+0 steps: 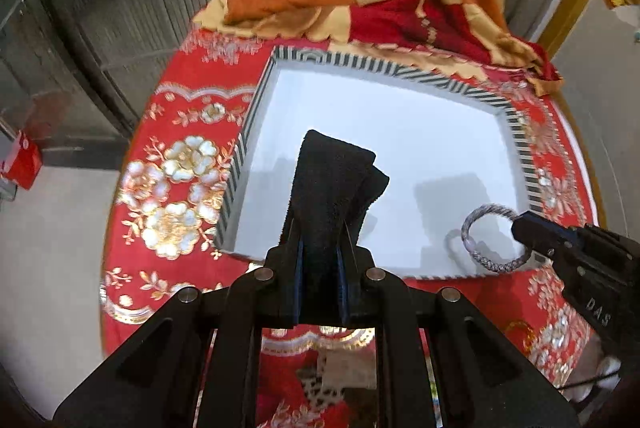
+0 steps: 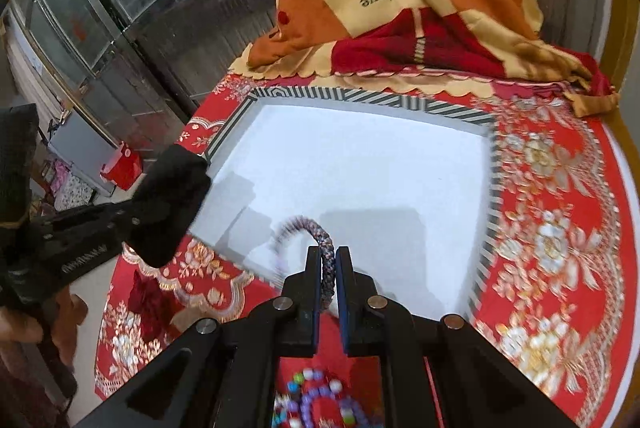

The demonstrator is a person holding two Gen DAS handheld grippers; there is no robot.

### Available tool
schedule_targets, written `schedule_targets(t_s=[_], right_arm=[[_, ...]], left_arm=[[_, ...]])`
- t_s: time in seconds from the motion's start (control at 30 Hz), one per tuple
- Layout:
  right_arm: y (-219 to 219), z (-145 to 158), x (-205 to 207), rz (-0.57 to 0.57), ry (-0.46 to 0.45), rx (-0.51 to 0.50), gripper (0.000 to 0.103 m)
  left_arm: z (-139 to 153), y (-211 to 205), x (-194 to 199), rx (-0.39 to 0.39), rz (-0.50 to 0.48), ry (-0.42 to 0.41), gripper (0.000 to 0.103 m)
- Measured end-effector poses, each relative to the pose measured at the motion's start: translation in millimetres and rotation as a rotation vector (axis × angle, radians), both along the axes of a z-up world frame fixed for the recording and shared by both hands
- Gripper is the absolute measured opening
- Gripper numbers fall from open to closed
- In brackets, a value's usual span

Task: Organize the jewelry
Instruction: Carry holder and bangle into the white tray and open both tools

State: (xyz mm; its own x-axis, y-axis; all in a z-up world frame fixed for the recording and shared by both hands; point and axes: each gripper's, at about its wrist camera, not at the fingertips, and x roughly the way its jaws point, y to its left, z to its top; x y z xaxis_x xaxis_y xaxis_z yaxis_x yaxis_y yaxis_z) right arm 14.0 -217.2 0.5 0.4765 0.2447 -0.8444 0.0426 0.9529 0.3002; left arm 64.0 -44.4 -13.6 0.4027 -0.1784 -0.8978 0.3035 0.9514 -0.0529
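- Covering the round table (image 1: 132, 260) is a red cloth with gold and white flowers; a folded orange, cream and red blanket (image 2: 404, 0) is heaped at its far edge.
- A shallow white tray (image 1: 256, 100) with a black-and-white striped rim sits mid-table, its floor bare.
- Coloured beads (image 2: 316, 400) lie on the cloth at the near edge, below the right gripper.
- A red box (image 2: 122, 166) stands on the floor beyond the table.
- The bracelet (image 1: 494, 238) is a braided ring of silver-grey cord, hanging over the tray's near right corner and casting a shadow on the white floor.
- The right gripper (image 2: 329, 270) has its fingers nearly together, pinching the bracelet's braid.
- The left gripper (image 1: 320, 260) clamps a black knitted cloth (image 1: 334, 184) between narrow fingers, above the tray's near left part.
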Motion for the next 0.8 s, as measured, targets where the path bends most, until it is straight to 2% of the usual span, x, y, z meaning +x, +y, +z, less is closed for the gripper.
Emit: schedule_targets(t_s=[0.17,0.4,0.6,0.8], right_arm=[[9.5,-22.9,25.6,0.018,0.025,0.047,0.006],[14.3,-47.1,43.8,0.039,0.063,0.079,0.007],[13.9,-65.4,41.9,0.033,0.098,0.093,0.006],[22.6,-68.9,22.0,0.08,0.11,0.057,0.007]], left_arm=[[-31.1,-4.5,20.4,0.024,0.028,0.054,0.012],[-47.7,-7.2,25.2,0.051,0.024,0.078,0.012],[-54.6,-5.1,22.0,0.038,0.033,0.102,0.012],[-56.1,-1.2,-7.1,0.021,0.003,0.139,0.013]])
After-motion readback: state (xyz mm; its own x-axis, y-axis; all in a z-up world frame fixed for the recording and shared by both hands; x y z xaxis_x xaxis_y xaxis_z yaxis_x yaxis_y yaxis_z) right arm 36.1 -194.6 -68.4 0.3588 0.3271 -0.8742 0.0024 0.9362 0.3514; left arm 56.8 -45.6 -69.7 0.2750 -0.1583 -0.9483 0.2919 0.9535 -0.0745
